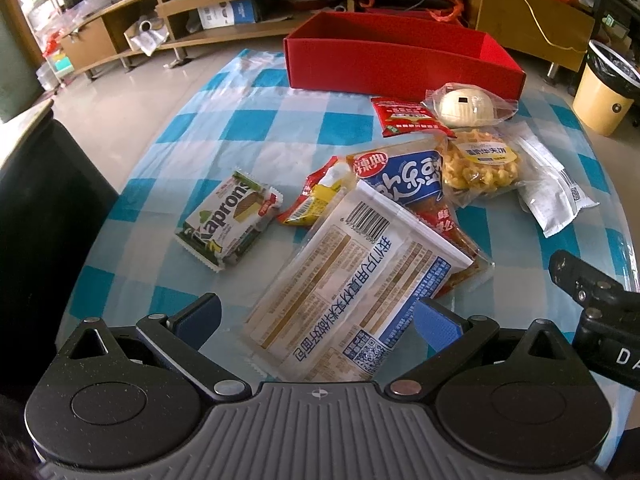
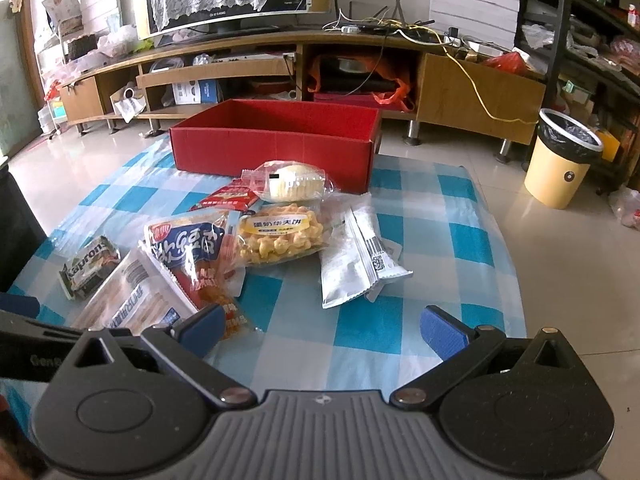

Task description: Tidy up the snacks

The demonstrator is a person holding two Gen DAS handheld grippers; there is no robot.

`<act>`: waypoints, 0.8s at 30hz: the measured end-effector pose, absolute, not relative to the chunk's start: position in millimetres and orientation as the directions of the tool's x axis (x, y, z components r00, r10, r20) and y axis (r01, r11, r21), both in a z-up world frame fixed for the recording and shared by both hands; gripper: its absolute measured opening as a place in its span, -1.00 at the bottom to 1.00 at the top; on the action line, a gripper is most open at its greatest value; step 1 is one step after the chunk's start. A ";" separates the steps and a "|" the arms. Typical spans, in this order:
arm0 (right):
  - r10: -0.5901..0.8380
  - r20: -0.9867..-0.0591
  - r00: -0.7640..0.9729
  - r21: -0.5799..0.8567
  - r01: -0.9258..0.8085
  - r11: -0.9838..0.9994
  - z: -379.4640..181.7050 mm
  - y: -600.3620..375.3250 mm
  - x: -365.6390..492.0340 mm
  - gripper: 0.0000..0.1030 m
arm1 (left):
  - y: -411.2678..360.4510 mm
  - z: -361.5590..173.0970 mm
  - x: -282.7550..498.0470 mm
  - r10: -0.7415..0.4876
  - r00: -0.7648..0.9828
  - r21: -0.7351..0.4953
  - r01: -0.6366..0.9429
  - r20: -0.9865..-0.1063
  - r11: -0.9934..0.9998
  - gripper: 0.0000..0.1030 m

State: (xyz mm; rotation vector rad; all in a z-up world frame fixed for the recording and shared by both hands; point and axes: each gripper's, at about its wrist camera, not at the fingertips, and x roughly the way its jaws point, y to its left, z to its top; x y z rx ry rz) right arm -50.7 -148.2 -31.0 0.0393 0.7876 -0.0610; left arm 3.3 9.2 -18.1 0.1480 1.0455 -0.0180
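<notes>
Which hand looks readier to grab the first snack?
Probably left: the open left gripper already straddles the long white barcoded bread packet. The open right gripper faces only checked tablecloth.

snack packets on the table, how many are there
8. Wafer pack leftmost, small red-yellow packet beside it, big bread pack nearest, blue-red pack, waffles, silver packet, red sachet, white cake by the box. More may be hidden.

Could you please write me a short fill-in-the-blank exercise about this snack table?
1. The box at the far end of the table is coloured ____.
2. The left gripper has its fingers ____, with nothing between them.
3. The tablecloth has a blue and white ____ pattern.
4. The Kaprons pack lies ____ the box.

Missing words: red; open; checked; outside
</notes>
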 end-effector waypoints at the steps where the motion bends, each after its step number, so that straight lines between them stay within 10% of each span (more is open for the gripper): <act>1: -0.041 -0.711 0.702 0.012 0.070 0.997 -31.7 -148.1 -50.3 0.97 | 9.4 -18.0 3.1 0.055 0.503 0.113 0.084 -0.863 0.990 1.00; 24: -0.035 -0.730 0.682 0.003 0.054 0.999 -37.1 -142.5 -49.1 0.97 | 9.3 -16.0 0.8 0.067 0.514 0.130 0.088 -0.855 0.988 1.00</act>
